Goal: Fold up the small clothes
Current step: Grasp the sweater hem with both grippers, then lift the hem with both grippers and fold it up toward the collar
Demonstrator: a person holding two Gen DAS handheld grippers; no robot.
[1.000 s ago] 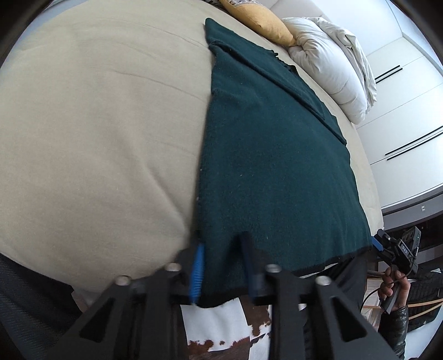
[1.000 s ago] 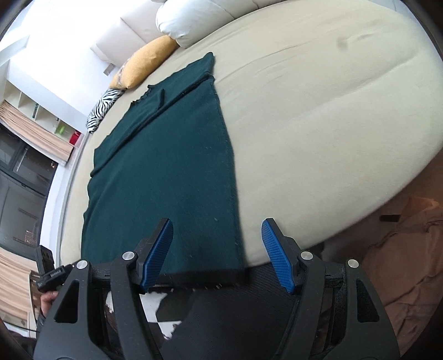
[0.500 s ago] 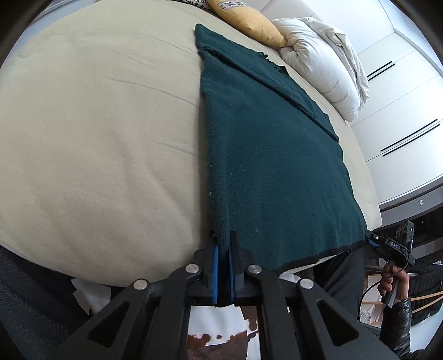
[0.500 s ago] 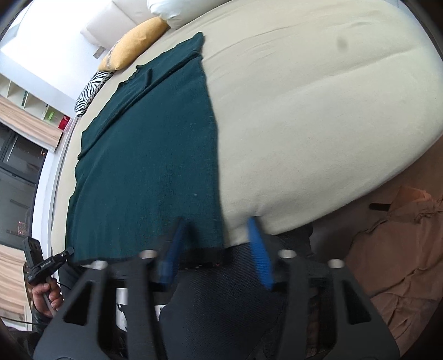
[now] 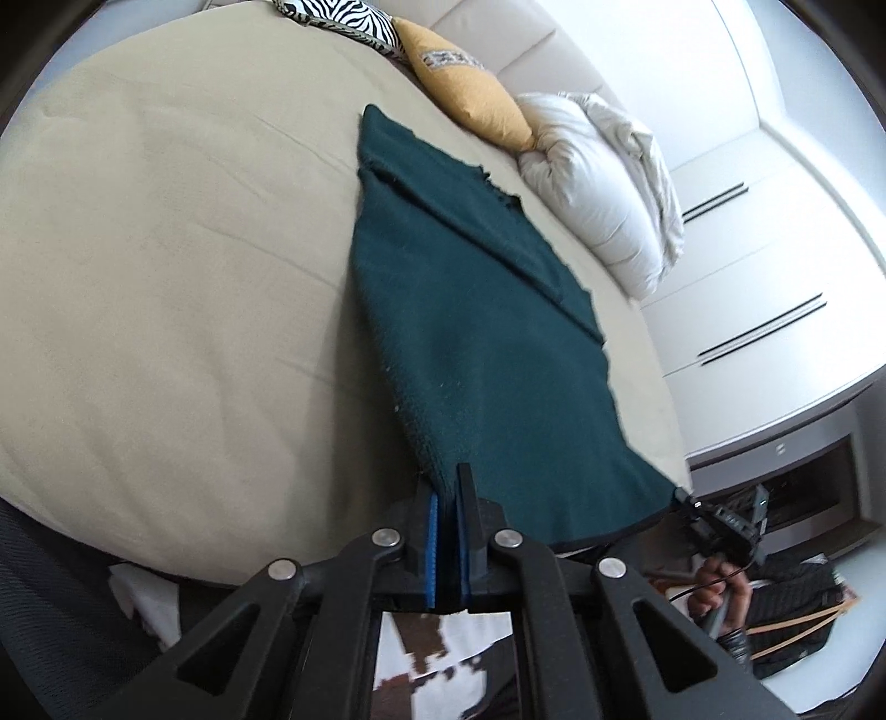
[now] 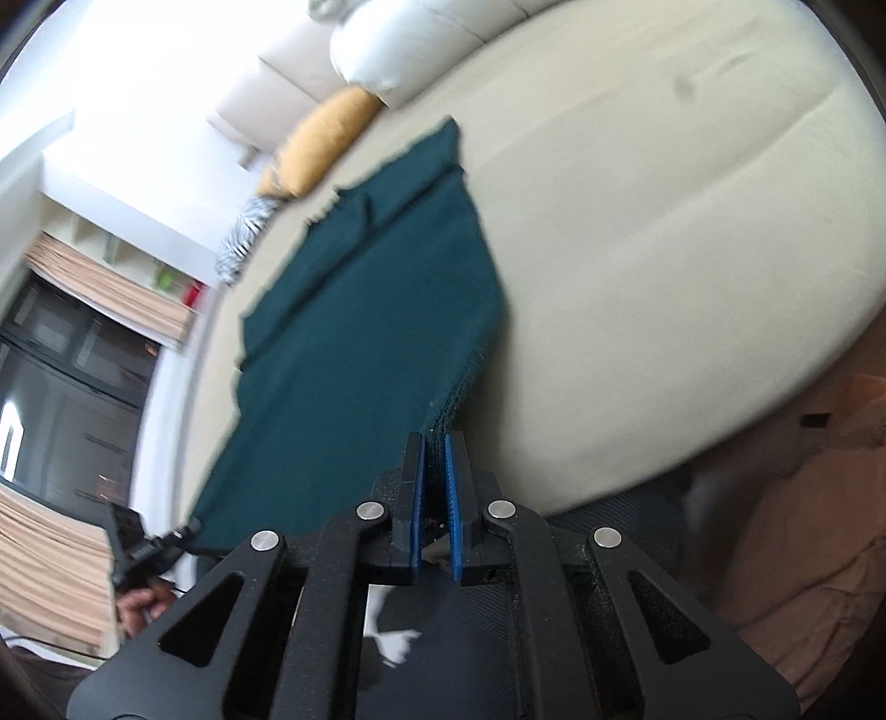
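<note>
A dark green knitted garment lies stretched along the beige bed, its far end folded over near the pillows. My left gripper is shut on the garment's near left corner. My right gripper is shut on the garment's near right corner, and the near hem is raised off the bed edge between them. The right gripper also shows in the left wrist view, and the left gripper in the right wrist view.
A yellow cushion, a zebra cushion and a white duvet sit at the head of the bed. White wardrobe doors stand to the right. A brown fabric heap lies beside the bed.
Both grippers closed on the garment's near corners, the left first and then the right. They have lifted the near hem, and the cloth now hangs taut between them.
</note>
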